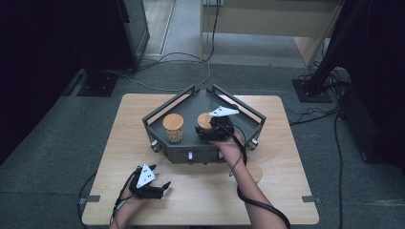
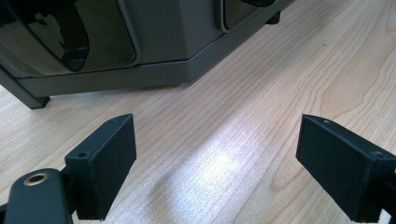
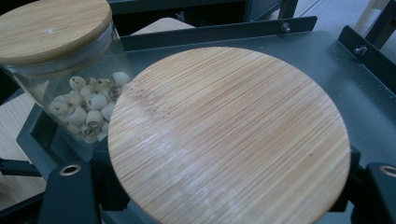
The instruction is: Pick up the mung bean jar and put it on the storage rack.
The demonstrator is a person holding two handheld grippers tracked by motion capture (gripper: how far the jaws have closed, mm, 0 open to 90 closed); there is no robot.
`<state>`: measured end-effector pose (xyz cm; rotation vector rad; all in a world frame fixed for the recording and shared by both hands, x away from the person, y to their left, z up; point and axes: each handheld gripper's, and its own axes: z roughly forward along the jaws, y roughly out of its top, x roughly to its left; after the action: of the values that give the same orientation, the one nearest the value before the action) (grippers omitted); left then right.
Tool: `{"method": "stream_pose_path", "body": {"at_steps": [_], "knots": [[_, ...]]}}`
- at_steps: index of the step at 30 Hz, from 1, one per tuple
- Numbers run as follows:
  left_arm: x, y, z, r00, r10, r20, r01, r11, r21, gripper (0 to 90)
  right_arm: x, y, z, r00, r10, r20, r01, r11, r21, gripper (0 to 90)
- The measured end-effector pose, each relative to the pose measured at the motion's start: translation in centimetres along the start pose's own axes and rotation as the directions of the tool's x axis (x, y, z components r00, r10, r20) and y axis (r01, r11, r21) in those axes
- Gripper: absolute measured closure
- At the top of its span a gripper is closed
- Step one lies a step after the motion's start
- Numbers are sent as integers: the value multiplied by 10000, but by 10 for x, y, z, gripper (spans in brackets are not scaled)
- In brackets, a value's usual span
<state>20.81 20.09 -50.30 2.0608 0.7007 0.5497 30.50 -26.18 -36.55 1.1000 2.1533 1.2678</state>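
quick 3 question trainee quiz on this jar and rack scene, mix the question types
1. True or false: the right gripper has its fingers closed on the wood-lidded jar.
2. What does the other jar hold? A) pale round seeds B) coffee C) nothing
3. Where is the left gripper, and how do its fingers stand?

Key
1. True.
2. A.
3. Low over the wooden table in front of the grey rack, fingers open with nothing between them.

Black grippers [image 1: 165,187]; white three-cornered plates [image 1: 145,175]
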Motion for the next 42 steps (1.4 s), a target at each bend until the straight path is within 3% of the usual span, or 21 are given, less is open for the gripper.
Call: {"method": "stream_pose_path", "body": {"at_steps": [9,19,23,28,42], "knots": [[0,0,0,10000,-6,-5,6,10000,8,121,4,0,1,9992,-379,91,378,9993,53,247],[0,0,0,10000,-5,0,5,10000,28,121,4,1,1,9992,-395,94,394,9992,104,243],[0,1,0,10000,11,-12,-11,10000,30,121,8,3,2,9975,-661,240,656,9976,235,214],[0,1,0,10000,6,-17,-6,10000,32,121,7,-1,0,9994,-322,148,322,9995,11,194],[-1,1,1,9999,92,-50,-91,9999,53,121,8,-9,-10,9994,-317,100,318,9994,-160,174]]}}
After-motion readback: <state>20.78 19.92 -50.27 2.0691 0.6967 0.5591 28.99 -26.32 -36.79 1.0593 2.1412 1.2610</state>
